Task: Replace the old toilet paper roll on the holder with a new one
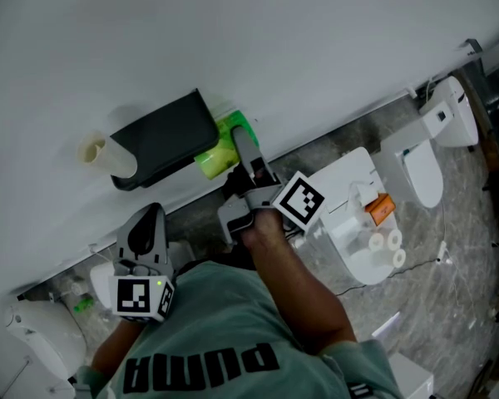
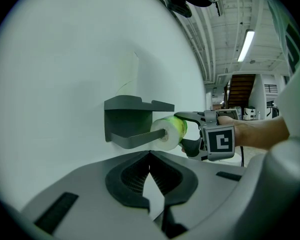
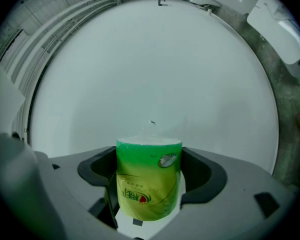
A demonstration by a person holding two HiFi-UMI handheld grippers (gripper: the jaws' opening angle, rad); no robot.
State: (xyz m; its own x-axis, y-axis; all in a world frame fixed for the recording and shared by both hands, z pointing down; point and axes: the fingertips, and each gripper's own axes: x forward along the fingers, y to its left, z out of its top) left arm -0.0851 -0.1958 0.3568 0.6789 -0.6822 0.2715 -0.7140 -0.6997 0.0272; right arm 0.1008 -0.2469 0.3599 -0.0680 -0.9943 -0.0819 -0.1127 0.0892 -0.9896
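Here, one green-wrapped roll clamped in right hand-held gripper, one holder, left hand-held gripper closed.

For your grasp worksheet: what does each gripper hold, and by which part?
The right gripper grips the green plastic-wrapped toilet paper roll by its curved sides. The left gripper holds nothing; its jaws are together.

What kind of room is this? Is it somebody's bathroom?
Probably not a home bathroom; more like a toilet showroom or test hall. Several toilets stand on the floor, a paper holder hangs on a bare wall, and a staircase shows behind.
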